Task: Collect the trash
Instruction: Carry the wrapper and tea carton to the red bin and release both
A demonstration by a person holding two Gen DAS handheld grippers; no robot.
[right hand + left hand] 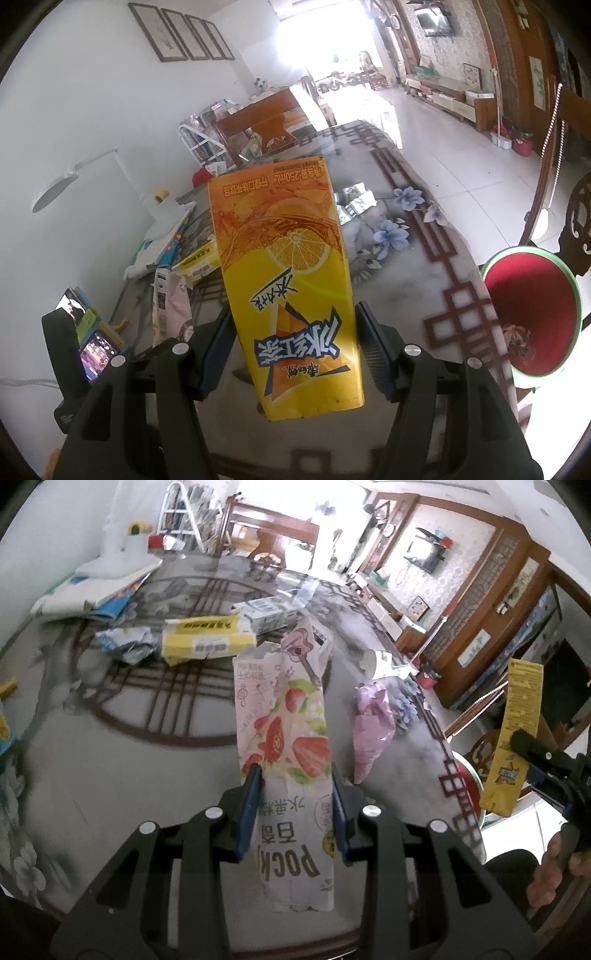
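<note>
Left gripper (pixel 295 775) clamped on a pink strawberry snack box (pixel 286 738), right gripper (pixel 293 314) grasping a yellow lemon tea carton (pixel 288 277), both above the patterned table (pixel 147 757), red bin (pixel 532 317) beside the table edge

Pretty clearly somebody's home, an open living and dining area. There's a big table (pixel 122 768) with a printed flower-and-lattice cover, a carved wooden chair (pixel 255 122) pulled up at its far end, and 4 framed pictures (pixel 181 33) in a row on the white wall. Over on the far side a TV (pixel 434 18) hangs on a wallpapered wall above a long low cabinet (pixel 439 94), next to dark wooden paneling (pixel 491 602). Pale tiled floor (pixel 443 162) runs back toward a bright doorway. A red bin with a green rim (pixel 532 317) sits beside the table.
</note>
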